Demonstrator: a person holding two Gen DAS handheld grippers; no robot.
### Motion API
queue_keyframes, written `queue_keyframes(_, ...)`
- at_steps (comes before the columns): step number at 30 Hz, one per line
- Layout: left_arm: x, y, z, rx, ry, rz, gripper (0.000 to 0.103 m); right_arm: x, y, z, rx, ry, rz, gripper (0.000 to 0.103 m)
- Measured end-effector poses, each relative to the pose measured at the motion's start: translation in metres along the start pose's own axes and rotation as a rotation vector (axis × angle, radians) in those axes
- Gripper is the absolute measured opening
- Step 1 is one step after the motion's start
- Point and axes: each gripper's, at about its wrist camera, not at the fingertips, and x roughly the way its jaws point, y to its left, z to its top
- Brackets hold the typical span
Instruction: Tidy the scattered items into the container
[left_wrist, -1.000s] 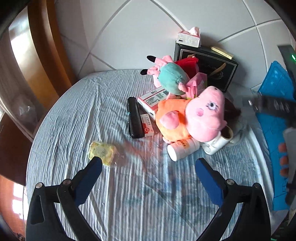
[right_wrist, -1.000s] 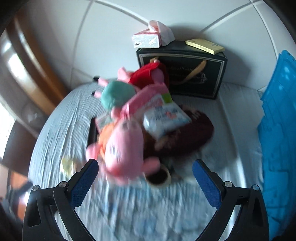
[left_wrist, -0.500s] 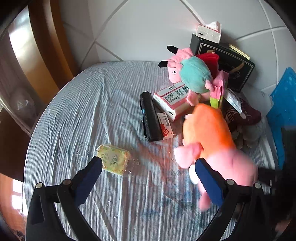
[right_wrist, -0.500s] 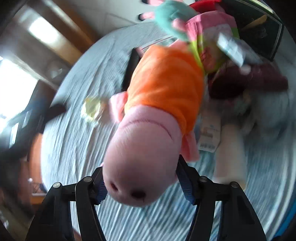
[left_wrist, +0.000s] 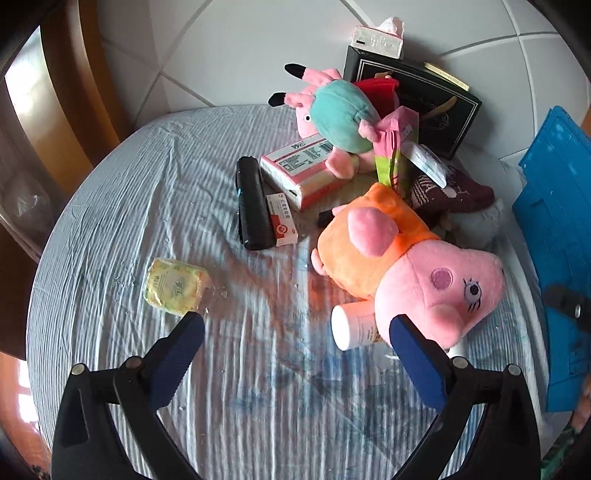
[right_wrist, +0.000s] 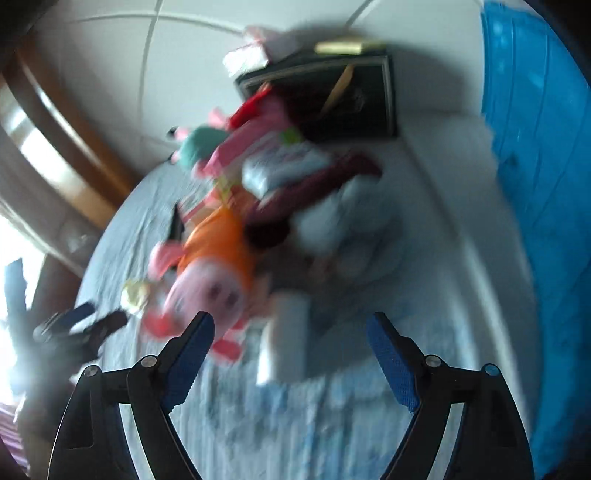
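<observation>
Daylight floods in from the left, blowing out the window (right_wrist: 9, 258) in the right wrist view, which is smeared with motion blur. The left wrist view is sharp, bright, softly shadowed; fisheye bends both pictures' edges.

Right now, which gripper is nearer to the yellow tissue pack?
Left. The left gripper hangs just beside the yellow tissue pack; the right gripper is opening beyond the pig plush.

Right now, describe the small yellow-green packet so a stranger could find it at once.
Start at the round table under its striped blue cloth. Left of the heap of toys and boxes, past the black roll, the yellow-green packet lies flat and alone on bare cloth. It is the only pale yellow item, soft and squarish, touching nothing else.
</observation>
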Motion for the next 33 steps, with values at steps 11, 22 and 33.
queue_keyframes(11, 0.094, 0.041, 0.136, -0.018, -0.111, 0.196, 0.102, 0.093, 0.008, 0.121, -0.02, -0.095, -0.108, 0.073)
queue_keyframes(22, 0.208, 0.06, 0.208, -0.084, 0.0, 0.097, 0.101, 0.219, 0.034, 0.228, 0.014, -0.064, -0.025, 0.094)
queue_keyframes(33, 0.2, 0.019, 0.17, 0.085, 0.078, -0.002, 0.047, 0.245, 0.0, 0.169, 0.186, 0.218, 0.138, 0.063)
